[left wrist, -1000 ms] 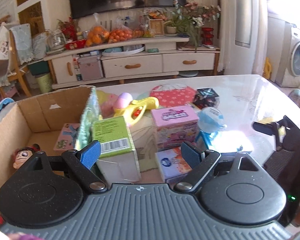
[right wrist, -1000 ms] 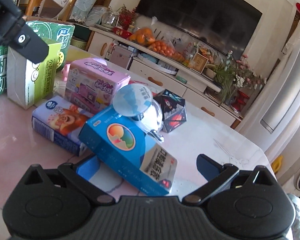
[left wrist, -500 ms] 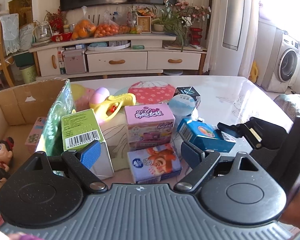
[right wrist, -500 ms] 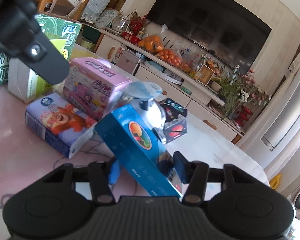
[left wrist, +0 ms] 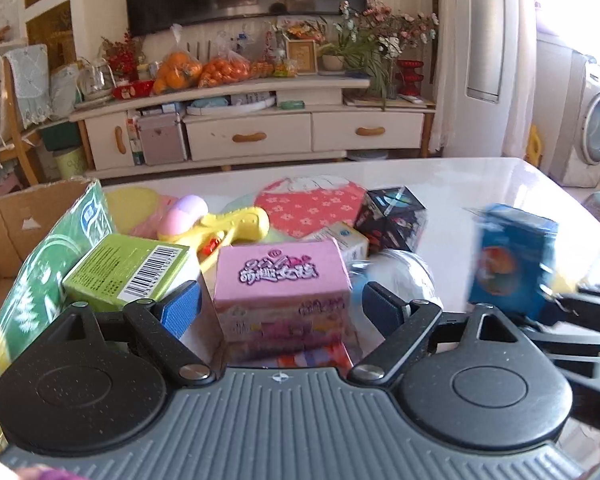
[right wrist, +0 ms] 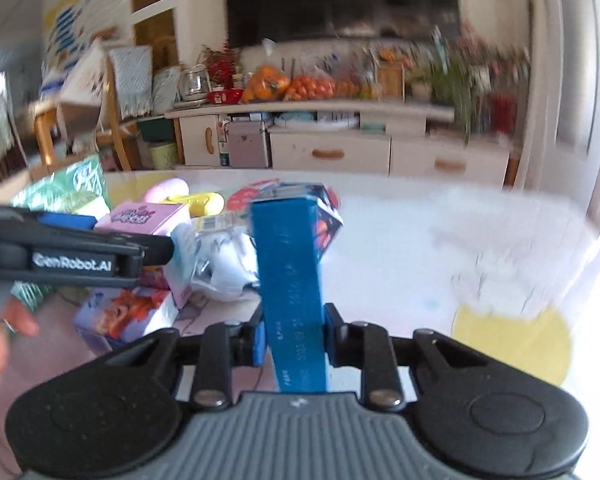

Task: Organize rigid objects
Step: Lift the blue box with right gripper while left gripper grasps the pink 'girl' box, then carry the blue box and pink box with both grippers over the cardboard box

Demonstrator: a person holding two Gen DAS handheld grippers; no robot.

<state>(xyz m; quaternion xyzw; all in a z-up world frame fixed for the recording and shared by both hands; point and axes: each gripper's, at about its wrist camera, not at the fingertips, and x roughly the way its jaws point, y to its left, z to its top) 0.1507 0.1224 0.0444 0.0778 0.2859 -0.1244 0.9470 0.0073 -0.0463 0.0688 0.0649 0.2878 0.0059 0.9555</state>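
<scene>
left wrist view: the left gripper (left wrist: 280,306) hangs wide open with nothing between its fingers, lined up on the pink box (left wrist: 281,280), which stands just in front of it; that reads as the next pick. left of the pink box a green box (left wrist: 126,268) leans against a tall green pack, and beyond those is the cardboard box (left wrist: 8,220), probably the bin everything is headed for. behind the pink box lie a yellow toy (left wrist: 236,224) and a dark cube (left wrist: 392,216). well right of the pink box the blue box (left wrist: 512,260) is blurred and raised off the table (left wrist: 480,184).

right wrist view: the right gripper (right wrist: 294,338) is closed tight on the blue box (right wrist: 290,280), pads pinching its narrow sides so it stands on end, clear of the clutter. the pink box (right wrist: 148,216) sits to its left, behind the left gripper's arm (right wrist: 72,256).
</scene>
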